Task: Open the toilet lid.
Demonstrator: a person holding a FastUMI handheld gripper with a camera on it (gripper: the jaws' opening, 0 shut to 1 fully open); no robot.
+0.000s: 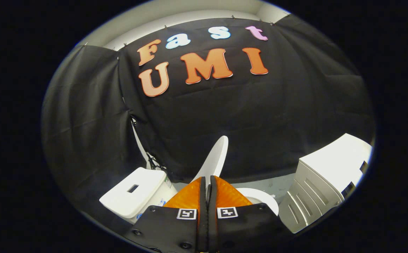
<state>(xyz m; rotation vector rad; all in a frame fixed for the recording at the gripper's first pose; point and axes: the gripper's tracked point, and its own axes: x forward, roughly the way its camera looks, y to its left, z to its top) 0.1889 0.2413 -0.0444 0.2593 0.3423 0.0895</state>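
Nothing seems legible; hand-held gripper pinches toilet lid.

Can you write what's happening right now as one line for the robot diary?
step: lifting lid | gripper: shut on toilet lid | lid: raised edge-on above bowl | tank: beside fingers | white cabinet: other side

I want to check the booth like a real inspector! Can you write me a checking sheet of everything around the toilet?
Surface: pale floor behind the toilet, with some dark specks.
Job's things: white toilet lid tilted up, edge-on between the fingers; toilet bowl rim uncovered; toilet tank beside it.
Clutter: white ribbed cabinet on the other side of the bowl.
Tool: tool, fingers pressed together on the lid's edge.
Cables: dark cord hanging near the tank.
Surroundings: black cloth wall.
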